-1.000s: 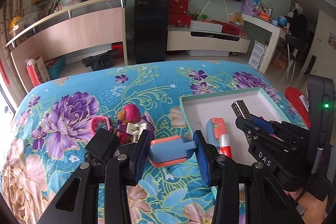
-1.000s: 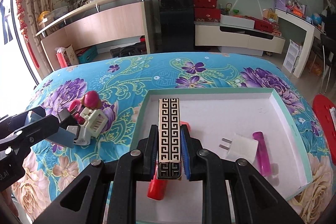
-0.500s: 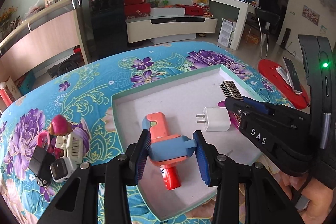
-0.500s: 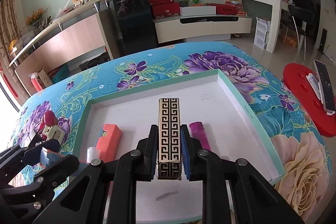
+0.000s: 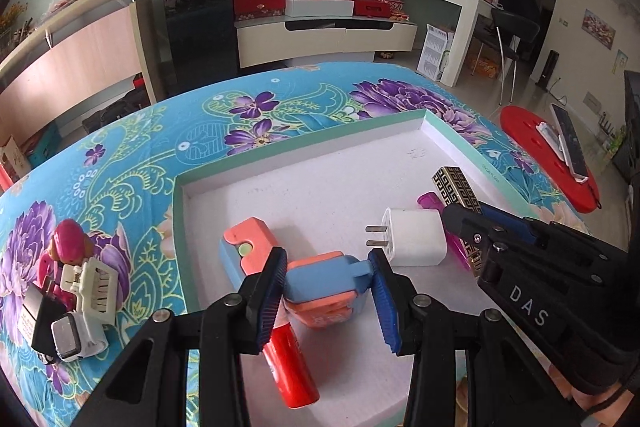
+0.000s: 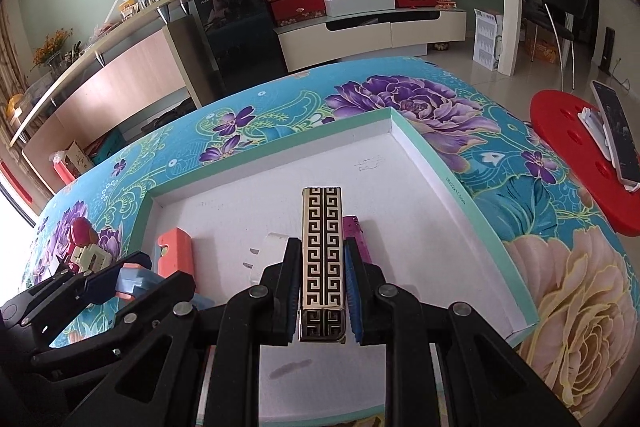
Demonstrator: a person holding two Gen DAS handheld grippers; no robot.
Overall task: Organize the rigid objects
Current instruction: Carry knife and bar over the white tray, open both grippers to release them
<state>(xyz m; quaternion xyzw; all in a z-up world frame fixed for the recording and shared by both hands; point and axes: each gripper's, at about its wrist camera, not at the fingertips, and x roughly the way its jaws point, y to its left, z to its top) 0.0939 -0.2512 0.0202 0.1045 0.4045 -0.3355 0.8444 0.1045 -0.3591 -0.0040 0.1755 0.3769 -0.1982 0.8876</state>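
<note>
A white tray with a teal rim (image 5: 300,131) lies on the floral cloth. My left gripper (image 5: 327,263) is shut on a blue-and-coral block (image 5: 320,277) just above the tray's near left part, over a red tube (image 5: 294,367). Behind it in the tray lie a coral-and-blue case (image 5: 246,247) and a white charger plug (image 5: 412,243). My right gripper (image 6: 322,251) is shut on a black-and-gold patterned bar (image 6: 321,211), low over the tray beside a magenta lighter (image 6: 354,235). In the left wrist view that bar (image 5: 456,187) sits right of the plug.
Left of the tray a small pile holds a pink toy figure (image 5: 70,245), a white claw clip (image 5: 96,287) and a black item. A red stool (image 5: 520,123) with a phone on it stands off the table's right side. The tray's far half is bare.
Both grippers have swung right, away from the toy pile, and sunk lower over the tray. The blue-and-coral block went from above the cloth to above the tray. Both grips are unchanged.
</note>
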